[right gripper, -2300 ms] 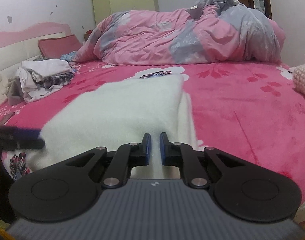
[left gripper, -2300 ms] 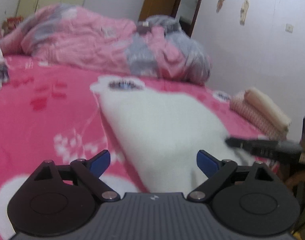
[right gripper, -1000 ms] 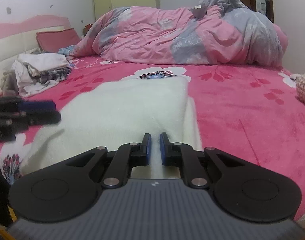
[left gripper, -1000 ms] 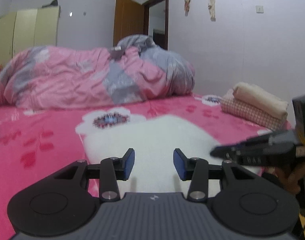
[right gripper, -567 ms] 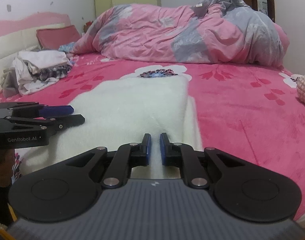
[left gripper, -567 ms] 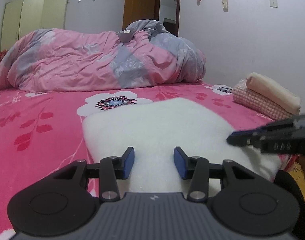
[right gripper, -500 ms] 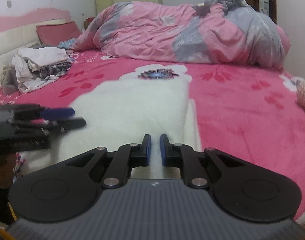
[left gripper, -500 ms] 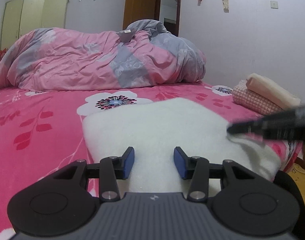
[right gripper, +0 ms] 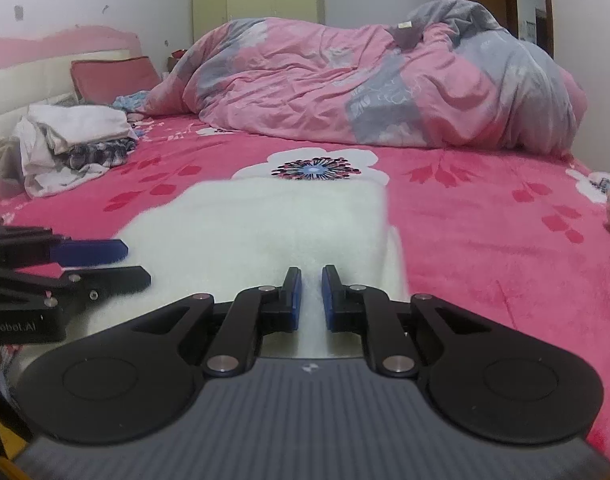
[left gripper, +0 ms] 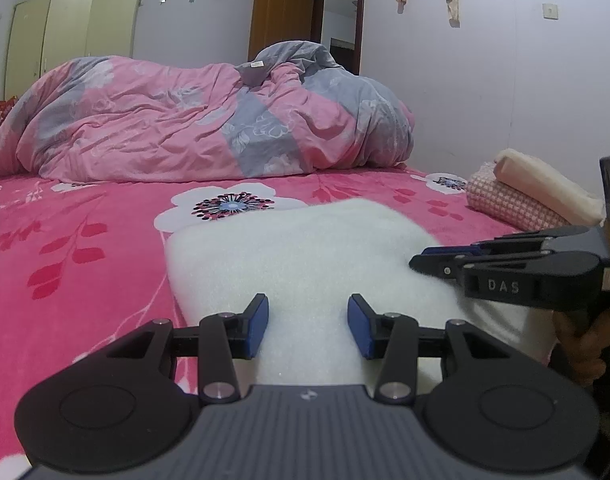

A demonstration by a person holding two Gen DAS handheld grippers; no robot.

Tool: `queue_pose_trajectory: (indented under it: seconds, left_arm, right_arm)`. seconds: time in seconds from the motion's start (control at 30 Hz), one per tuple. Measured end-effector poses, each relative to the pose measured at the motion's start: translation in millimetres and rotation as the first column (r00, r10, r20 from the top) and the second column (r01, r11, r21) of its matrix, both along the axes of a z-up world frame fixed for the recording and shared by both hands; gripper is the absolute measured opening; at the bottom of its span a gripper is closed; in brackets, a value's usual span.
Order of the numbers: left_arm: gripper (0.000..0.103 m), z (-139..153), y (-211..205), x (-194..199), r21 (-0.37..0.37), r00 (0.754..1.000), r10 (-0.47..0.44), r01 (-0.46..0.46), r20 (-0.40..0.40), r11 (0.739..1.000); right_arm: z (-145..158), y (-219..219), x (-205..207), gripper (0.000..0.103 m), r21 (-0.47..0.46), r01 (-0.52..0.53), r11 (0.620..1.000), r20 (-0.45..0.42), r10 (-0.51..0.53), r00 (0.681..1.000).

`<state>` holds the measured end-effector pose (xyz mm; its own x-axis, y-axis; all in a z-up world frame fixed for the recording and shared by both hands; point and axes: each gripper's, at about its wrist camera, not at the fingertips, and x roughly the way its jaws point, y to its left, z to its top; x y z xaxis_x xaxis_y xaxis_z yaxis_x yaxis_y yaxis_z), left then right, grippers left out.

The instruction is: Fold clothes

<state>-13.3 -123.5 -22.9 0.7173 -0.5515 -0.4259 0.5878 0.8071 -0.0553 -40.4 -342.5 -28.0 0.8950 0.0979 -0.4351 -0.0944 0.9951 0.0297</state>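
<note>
White fleecy garment [left gripper: 305,248] lay flat on pink floral bedspread [left gripper: 85,240], long axis running away toward heaped duvet [left gripper: 209,120]; left gripper [left gripper: 308,326] stood parted and empty above near edge, right gripper [right gripper: 312,298] barely parted over fleece, grip uncertain.

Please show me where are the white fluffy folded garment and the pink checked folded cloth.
White fluffy folded garment [left gripper: 305,248]: left wrist view, middle of top surface.
Pink checked folded cloth [left gripper: 505,204]: left wrist view, its front side.

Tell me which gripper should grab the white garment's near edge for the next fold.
Left. The left gripper stands open with the white garment between its pads, ready to close. The right gripper is nearly shut, its narrow gap showing garment, so it probably must open first.
</note>
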Motion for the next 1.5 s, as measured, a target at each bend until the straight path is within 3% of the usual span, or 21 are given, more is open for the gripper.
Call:
queue_pose_trajectory:
  seconds: [0.13, 0.37, 0.5, 0.67, 1.5]
  left_arm:
    - [0.049, 9.5, 5.4, 2.2, -0.019, 1.0, -0.01, 0.01, -0.006, 1.0]
    - [0.054, 30.3, 0.1, 11.7, -0.013, 0.997, 0.002, -0.001, 0.075, 1.0]
    - [0.054, 14.0, -10.2, 30.0, 0.015, 0.999, 0.019, -0.019, -0.026, 1.0]
    - [0.055, 3.0, -14.1, 22.7, 0.038, 0.999, 0.035, -0.035, 0.012, 0.999]
    - [0.057, 4.1, -16.8, 23.2, 0.04, 0.999, 0.049, -0.049, -0.014, 0.998]
  right_arm:
    - [-1.8, -2.2, -0.8, 0.01, 0.013, -0.004, 1.0, 0.008, 0.004, 1.0]
    - [-4.5, -4.4, 0.4, 0.01, 0.029, -0.002, 1.0, 0.016, 0.002, 1.0]
    - [-4.9, -4.3, 0.6, 0.01, 0.032, 0.0, 0.999, 0.019, 0.0, 1.0]
    - [-5.5, -5.2, 1.2, 0.01, 0.035, 0.0, 0.999, 0.022, 0.0, 1.0]
    - [-6.5, -2.2, -1.2, 0.01, 0.036, 0.01, 0.999, 0.031, -0.011, 0.999]
